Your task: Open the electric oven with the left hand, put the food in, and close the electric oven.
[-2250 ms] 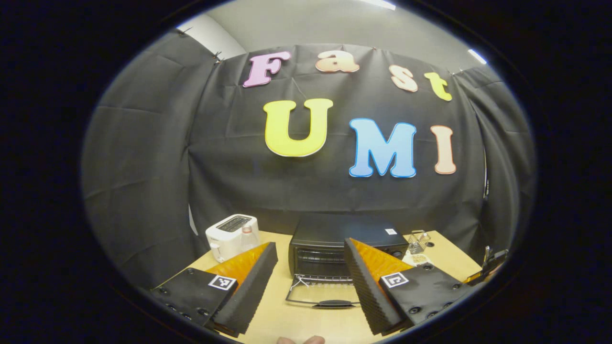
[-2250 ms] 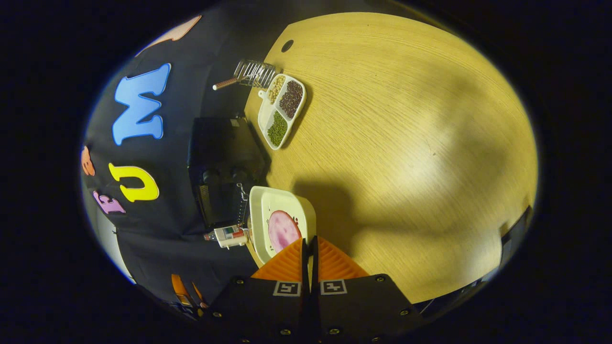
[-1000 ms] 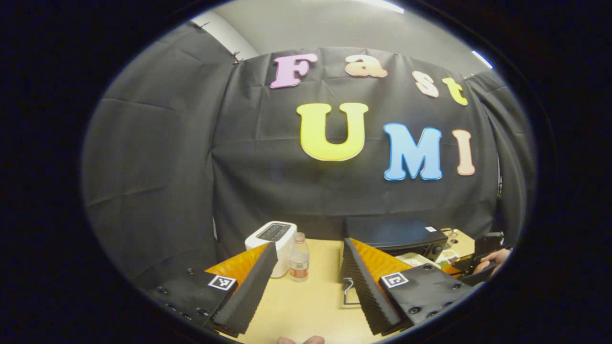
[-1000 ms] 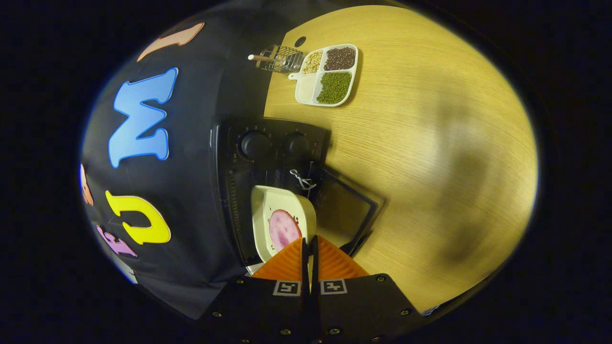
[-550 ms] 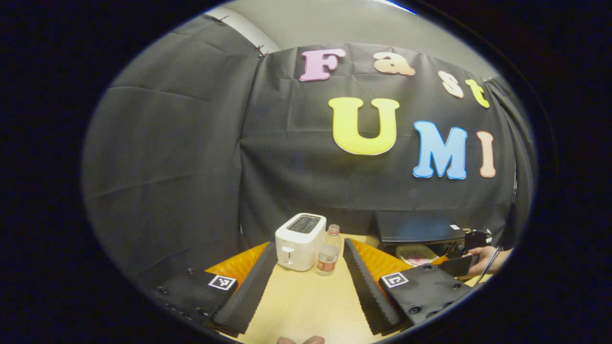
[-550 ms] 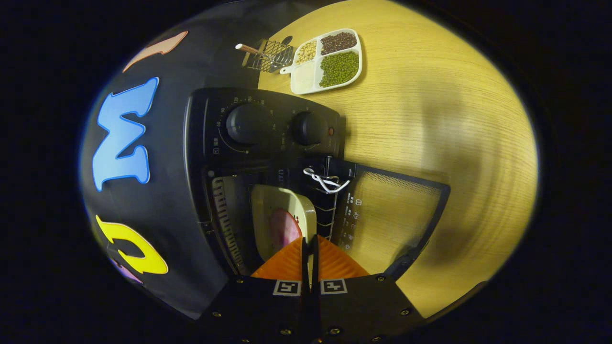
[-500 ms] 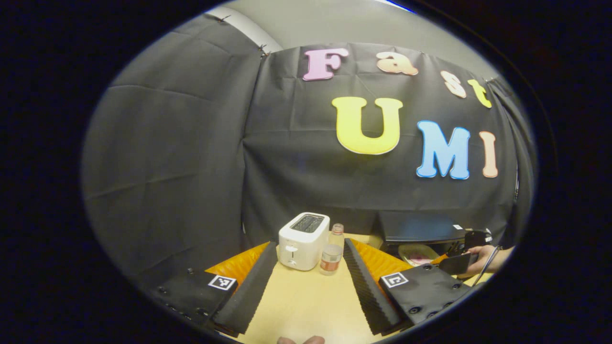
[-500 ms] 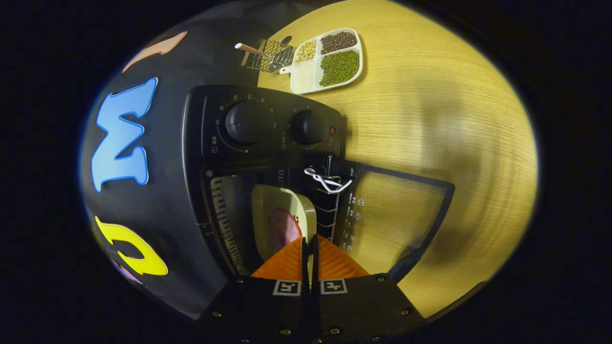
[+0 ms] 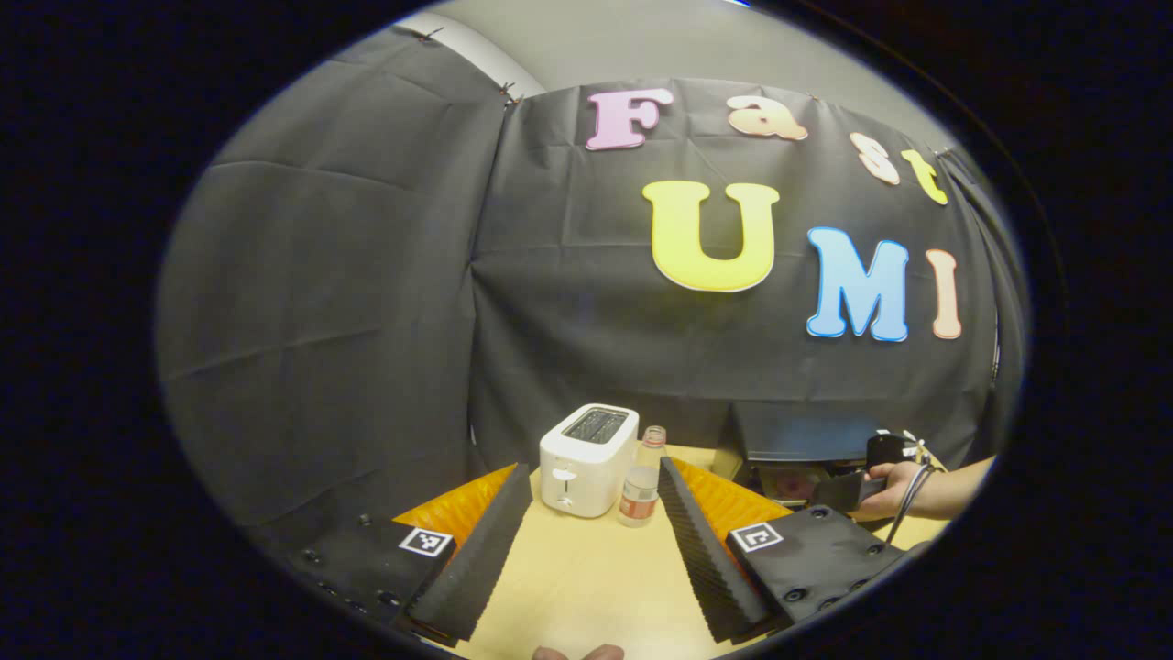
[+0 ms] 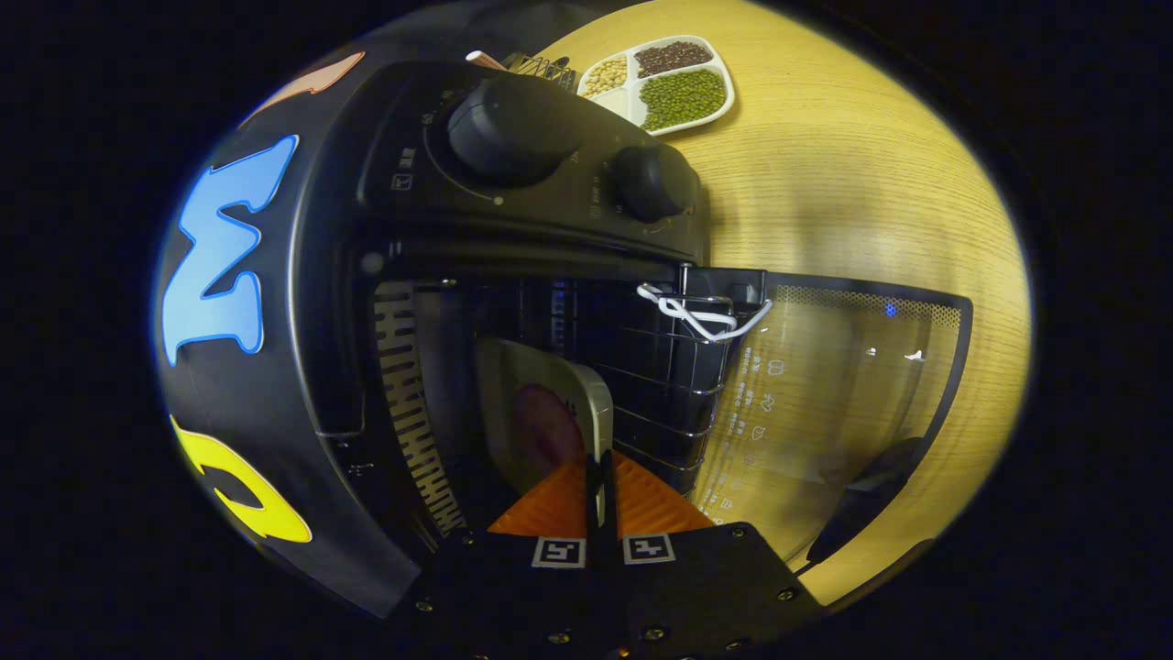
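- Right gripper (image 10: 600, 477): fingers clamped on plate (image 10: 541, 417) rim; plate w/ food (image 10: 547, 426) inside oven (image 10: 513, 275) cavity, above rack.
- Oven door (image 10: 843, 385) down, open.
- Left gripper (image 9: 594, 541): fingers apart, holding nothing, over table (image 9: 586, 587) near toaster (image 9: 586, 446).

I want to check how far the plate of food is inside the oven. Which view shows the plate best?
The right gripper view: the plate sits close, gripped at its rim by the right gripper, inside the oven cavity above the rack. The left gripper view shows it far off, small and dim, in the oven mouth.
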{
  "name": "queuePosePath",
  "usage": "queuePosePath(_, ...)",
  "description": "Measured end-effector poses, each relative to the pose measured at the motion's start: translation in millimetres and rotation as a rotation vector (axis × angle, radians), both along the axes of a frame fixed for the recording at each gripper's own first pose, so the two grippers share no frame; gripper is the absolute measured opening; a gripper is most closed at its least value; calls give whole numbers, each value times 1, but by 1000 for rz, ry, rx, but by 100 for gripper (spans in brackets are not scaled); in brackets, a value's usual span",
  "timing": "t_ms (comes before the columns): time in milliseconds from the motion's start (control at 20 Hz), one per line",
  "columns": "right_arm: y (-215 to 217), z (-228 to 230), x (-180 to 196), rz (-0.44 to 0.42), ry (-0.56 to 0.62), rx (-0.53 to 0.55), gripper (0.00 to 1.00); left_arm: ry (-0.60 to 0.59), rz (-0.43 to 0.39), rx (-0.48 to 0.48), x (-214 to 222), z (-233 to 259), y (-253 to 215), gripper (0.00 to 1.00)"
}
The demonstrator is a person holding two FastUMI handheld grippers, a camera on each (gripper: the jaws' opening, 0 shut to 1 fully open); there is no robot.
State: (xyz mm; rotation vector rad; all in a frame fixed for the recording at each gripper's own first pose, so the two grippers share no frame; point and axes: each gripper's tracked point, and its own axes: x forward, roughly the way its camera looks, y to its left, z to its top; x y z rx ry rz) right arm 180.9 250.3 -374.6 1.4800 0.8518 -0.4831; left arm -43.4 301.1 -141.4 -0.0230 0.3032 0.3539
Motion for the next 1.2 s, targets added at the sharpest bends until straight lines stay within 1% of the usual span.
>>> queuePosePath(50,-2,6,-3,18,-13,-10,7,-7,-11,5,3,3,-6,98)
queuePosePath(100,-5,14,-5,37,-45,-13,11,-13,-23,9,6,3,-12,98)
queuePosePath(150,-5,22,-10,89,-78,-22,19,-17,-36,12,9,4,-18,98)
queuePosePath(200,-6,29,-18,159,-107,-38,22,-20,-48,12,12,6,-26,98)
queuePosePath(250,-8,33,-22,235,-122,-61,29,-23,-61,8,15,6,-34,98)
queuePosePath(350,-21,47,-48,352,-151,-132,30,-29,-96,-1,25,8,-56,99)
queuePosePath(500,-57,66,-81,503,-217,-277,29,-34,-156,-14,40,6,-91,98)
queuePosePath(550,-72,74,-91,549,-239,-333,30,-38,-182,-19,46,8,-106,98)
queuePosePath(600,-88,82,-100,590,-262,-399,29,-44,-209,-20,52,11,-121,94)
queuePosePath(700,-119,106,-109,656,-327,-554,29,-64,-259,-14,63,20,-148,98)
queuePosePath(800,-142,136,-114,703,-415,-702,29,-80,-302,-12,72,28,-176,98)
queuePosePath(850,-154,155,-114,705,-464,-765,29,-88,-320,-14,75,32,-190,98)
queuePosePath(900,-165,175,-114,700,-509,-822,29,-94,-338,-16,77,34,-202,94)
queuePosePath(950,-176,194,-114,696,-546,-874,29,-99,-355,-18,78,37,-215,95)
queuePosePath(1100,-198,238,-122,671,-646,-1007,29,-113,-394,-10,83,46,-250,97)
queuePosePath(1200,-209,264,-127,669,-703,-1076,29,-129,-403,1,82,54,-265,98)
